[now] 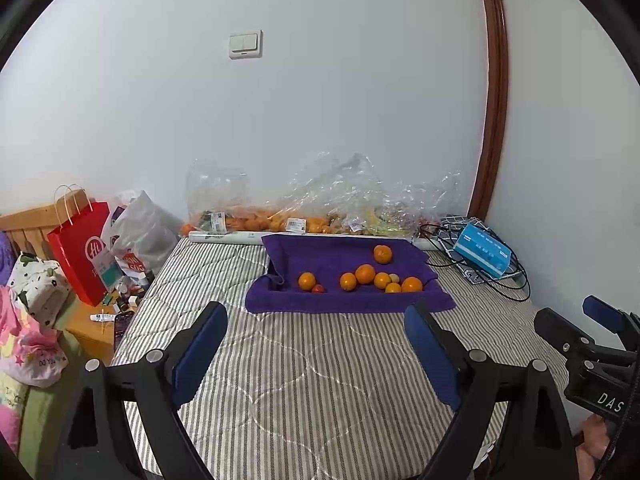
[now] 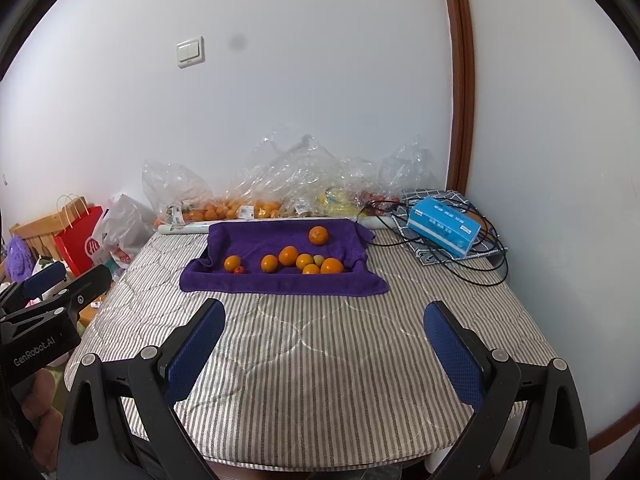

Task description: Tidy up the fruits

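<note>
Several oranges (image 1: pixel 365 273) (image 2: pixel 288 255) lie on a purple towel (image 1: pixel 344 304) (image 2: pixel 280 284) draped over a shallow tray at the far side of the striped mattress. One orange (image 1: pixel 383 254) (image 2: pixel 318 235) sits apart behind the cluster. A small red fruit (image 1: pixel 318 289) (image 2: pixel 239 270) and a pale green one (image 1: pixel 394 278) (image 2: pixel 318 259) rest among them. My left gripper (image 1: pixel 317 307) (image 2: pixel 82 272) is open and holds nothing, short of the towel's near edge. Beside it, my right gripper (image 2: pixel 325 307) (image 1: pixel 572 312) also stands open and holds nothing.
Clear plastic bags of oranges (image 1: pixel 256 222) (image 2: pixel 224 210) and bananas (image 1: pixel 380 218) line the wall behind the towel. A blue tissue box (image 1: pixel 482 254) (image 2: pixel 444 228) with black cables (image 2: pixel 472 276) lies at the back right. A red paper bag (image 1: pixel 80 248) and clutter stand left of the mattress.
</note>
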